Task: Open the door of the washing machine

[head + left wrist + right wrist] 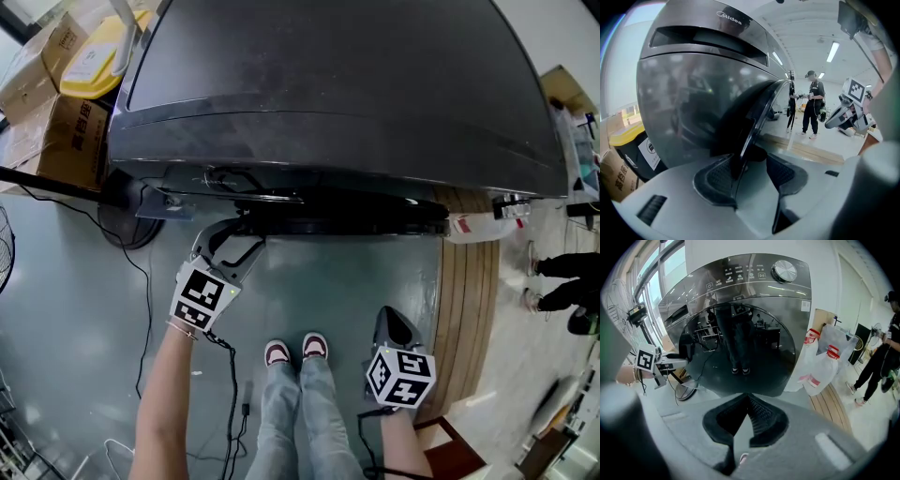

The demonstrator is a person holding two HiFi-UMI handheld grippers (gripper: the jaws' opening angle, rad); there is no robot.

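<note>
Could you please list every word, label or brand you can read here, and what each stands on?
"Midea": on the washing machine, at its top front.
Red characters on the cardboard box: too blurred to read.
Control panel labels: too small to read.
Sticker on the yellow-lidded bin: too small to read.

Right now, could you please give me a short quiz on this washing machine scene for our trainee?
1. True or false: the right gripper is clamped on the door of the washing machine.
2. What stands between the open jaws of the left gripper? A) the door's edge B) a cable C) a box
3. In the right gripper view, the plastic jugs stand at the machine's ____ side.
Key: 1 false, it is shut and empty; 2 A; 3 right.
</note>
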